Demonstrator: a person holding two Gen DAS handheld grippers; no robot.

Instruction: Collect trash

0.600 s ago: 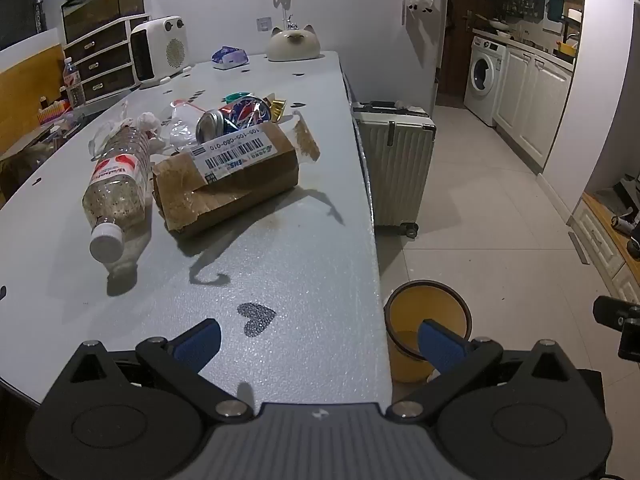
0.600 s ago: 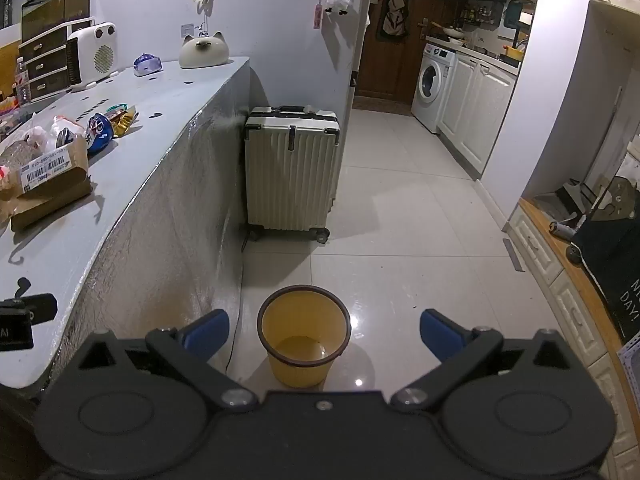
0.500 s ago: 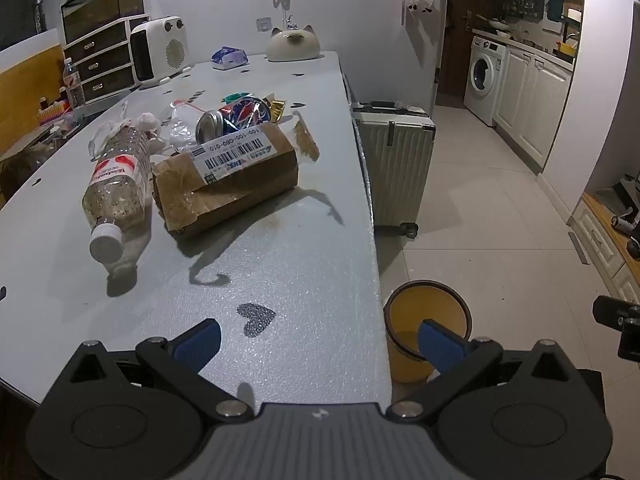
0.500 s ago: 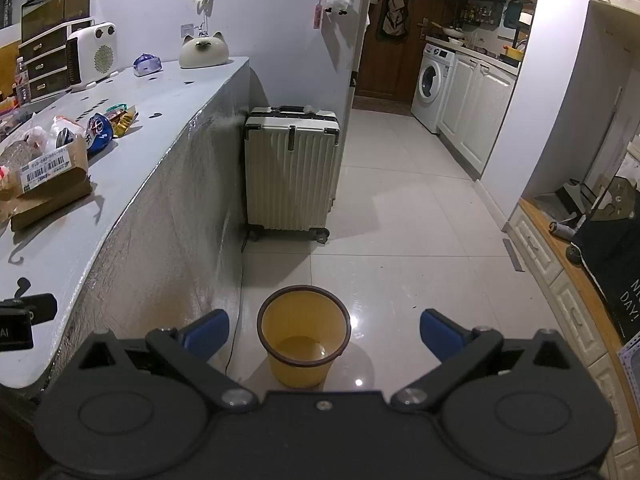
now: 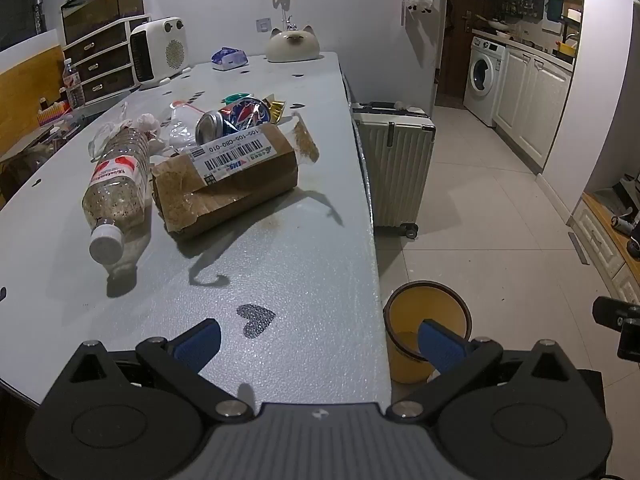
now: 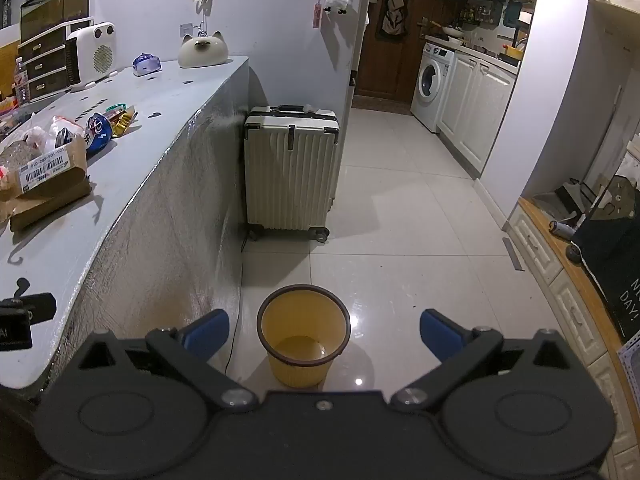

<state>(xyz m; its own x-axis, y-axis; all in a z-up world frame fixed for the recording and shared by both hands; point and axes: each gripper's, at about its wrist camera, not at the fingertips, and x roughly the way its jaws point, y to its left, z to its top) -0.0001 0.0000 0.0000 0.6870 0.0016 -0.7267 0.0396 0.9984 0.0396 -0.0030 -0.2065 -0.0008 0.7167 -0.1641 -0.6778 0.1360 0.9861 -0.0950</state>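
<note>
- Pale grey tabletop (image 5: pixel 280 272) is stretching away from me under dim light, dotted with small dark heart shapes, its far end meeting a white wall.
- Trash is lying clustered on the table's left half: a plastic bottle (image 5: pixel 114 188) on its side with its white cap toward me, a torn brown paper package (image 5: pixel 228 184) with a barcode label just beside it, and a crushed can (image 5: pixel 236 118) behind the package, with snack wrappers (image 5: pixel 276 106) next to it.
- At the far end I am seeing a white heater (image 5: pixel 158 54), a set of drawers (image 5: pixel 100 66) and a cat-shaped ornament (image 5: pixel 294 44).
- Right of the table, a white tiled floor (image 6: pixel 400 240) is running toward a kitchen with a washing machine (image 6: pixel 434 80).
- A white suitcase (image 6: pixel 292 168) is standing against the table's side.
- A yellow bin (image 6: pixel 304 332) is sitting on the floor near the table's edge, with nothing visible inside.
- My left gripper (image 5: pixel 318 338) is hovering over the table's near corner, blue pads spread wide, gripping nothing.
- My right gripper (image 6: pixel 324 332) is hanging above the bin, likewise spread wide and carrying nothing.
</note>
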